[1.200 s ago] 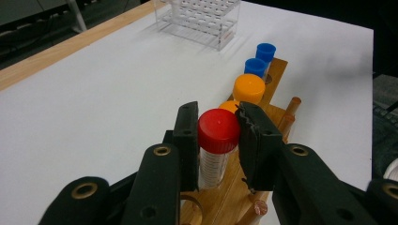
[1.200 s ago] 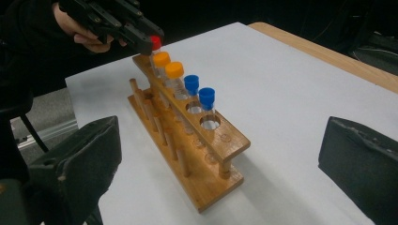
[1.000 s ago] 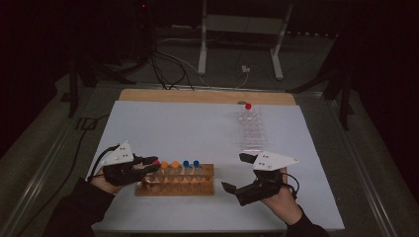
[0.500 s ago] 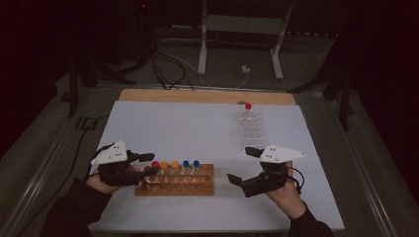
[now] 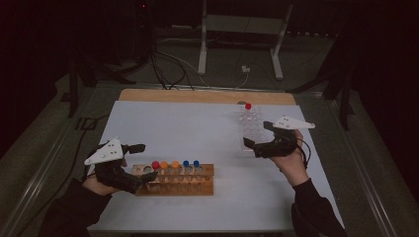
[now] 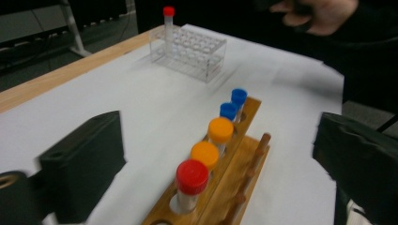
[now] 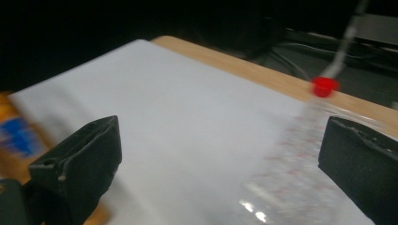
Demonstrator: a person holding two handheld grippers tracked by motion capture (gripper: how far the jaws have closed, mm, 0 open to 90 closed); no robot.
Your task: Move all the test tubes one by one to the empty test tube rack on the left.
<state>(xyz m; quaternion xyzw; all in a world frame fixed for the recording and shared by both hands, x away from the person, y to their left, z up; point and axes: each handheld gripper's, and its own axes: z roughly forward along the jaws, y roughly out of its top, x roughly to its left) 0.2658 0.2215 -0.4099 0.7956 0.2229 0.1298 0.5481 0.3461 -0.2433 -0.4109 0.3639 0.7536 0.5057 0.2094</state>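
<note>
Room: dark all round; white sheet [image 5: 197, 128] covers the table, a bare wooden strip [image 5: 197, 95] along its far edge, cables and a metal stand [image 5: 237, 44] on the floor beyond.
Left gripper [image 5: 141, 163]: nearest, at the wooden rack's left end; jaws have just been opening and now stand wide, nothing pressed between them. In the left gripper view the red-capped tube sits between the pads, untouched.
Wooden rack [image 5: 197, 185]: near edge of the sheet, long axis running left to right across the table, parallel to the near edge.
Tubes in wooden rack: five, upright, caps up. One red [image 6: 191, 177], two orange [image 6: 220, 130], two blue [image 6: 239, 96], red nearest the left gripper. Empty hole left of the red one.
Right gripper [image 5: 257, 136]: farther off, to the right, jaws released and empty, just beside the clear rack; its own view is blurred.
Clear rack [image 5: 249, 126]: far right, long axis running near to far.
Tube in clear rack: one, red cap [image 5: 248, 106], upright at the far end.
</note>
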